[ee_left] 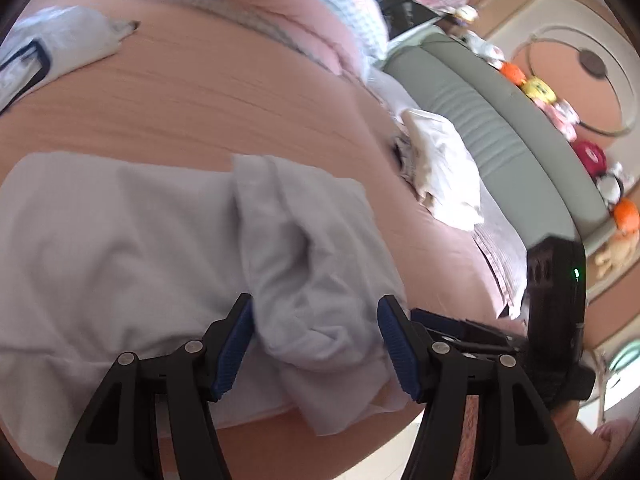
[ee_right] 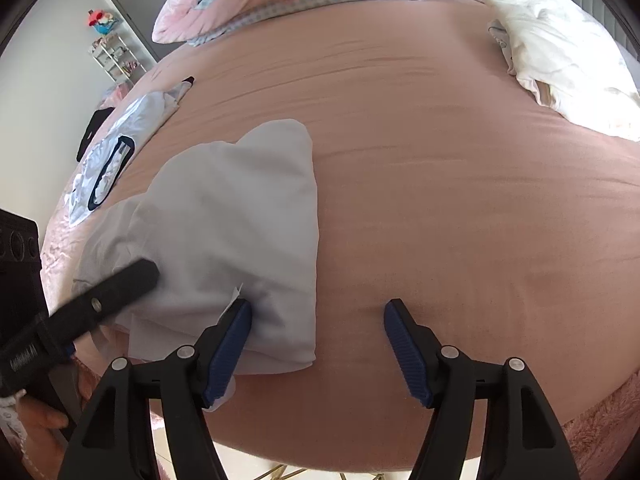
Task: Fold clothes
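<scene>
At lower centre of the right wrist view, a pale folded garment [ee_right: 236, 216] lay on the pink bed [ee_right: 440, 184]. The right tool [ee_right: 318, 312] stood with jaws apart, its left pad at the cloth's near edge, gripping nothing. The left tool [ee_left: 316, 312] straddled a bunched fold, jaws apart, not pressing. A white pillow [ee_right: 560, 48] sat upper right; another light garment [ee_right: 116, 148] lay at left.

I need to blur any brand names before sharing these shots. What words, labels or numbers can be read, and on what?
None can be read.
Left hand-held gripper: pale embossed lettering on its black body, too blurred to read.
White tag on the light folded garment: no legible print.
</scene>
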### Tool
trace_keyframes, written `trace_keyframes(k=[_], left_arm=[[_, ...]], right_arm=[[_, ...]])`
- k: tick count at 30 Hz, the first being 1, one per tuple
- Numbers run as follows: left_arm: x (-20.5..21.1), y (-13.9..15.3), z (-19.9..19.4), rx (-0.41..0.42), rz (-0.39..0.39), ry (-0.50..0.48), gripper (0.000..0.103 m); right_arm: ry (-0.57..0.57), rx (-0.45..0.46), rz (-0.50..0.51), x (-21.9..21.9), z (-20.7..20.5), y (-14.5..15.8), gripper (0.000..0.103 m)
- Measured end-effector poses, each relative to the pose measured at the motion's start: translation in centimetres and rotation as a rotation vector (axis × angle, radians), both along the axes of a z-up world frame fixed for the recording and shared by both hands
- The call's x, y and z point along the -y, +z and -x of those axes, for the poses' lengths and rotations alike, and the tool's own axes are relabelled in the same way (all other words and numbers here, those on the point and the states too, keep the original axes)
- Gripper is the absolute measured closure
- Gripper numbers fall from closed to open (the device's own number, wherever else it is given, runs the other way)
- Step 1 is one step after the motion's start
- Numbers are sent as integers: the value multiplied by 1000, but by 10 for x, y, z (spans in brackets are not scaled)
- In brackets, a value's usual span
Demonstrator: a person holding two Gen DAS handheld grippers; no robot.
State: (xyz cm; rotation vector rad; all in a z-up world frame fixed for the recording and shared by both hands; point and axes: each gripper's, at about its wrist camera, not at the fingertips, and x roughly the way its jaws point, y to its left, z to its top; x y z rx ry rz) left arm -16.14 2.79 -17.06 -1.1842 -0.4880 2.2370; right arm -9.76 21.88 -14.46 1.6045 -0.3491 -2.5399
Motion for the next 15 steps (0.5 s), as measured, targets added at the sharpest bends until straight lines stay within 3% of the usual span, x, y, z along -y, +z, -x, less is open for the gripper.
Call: trace_keyframes(k=[2, 4, 7, 11, 15], left_arm=[[-5, 7, -6, -47, 15, -26, 63], [0, 13, -7, -70, -27, -19, 71], [13, 9, -1, -26, -108, 23, 70], [21, -10, 10, 82, -133, 97, 71], [10, 20, -6, -94, -24, 66, 71]], right_arm=[[-1, -1, -11, 3, 2, 0, 33], [3, -2, -8, 3, 2, 0, 33], [8, -12, 9, 1, 1, 1, 33], [64, -27, 5, 11, -1, -2, 33], [95, -40, -39, 24, 0, 2, 33]])
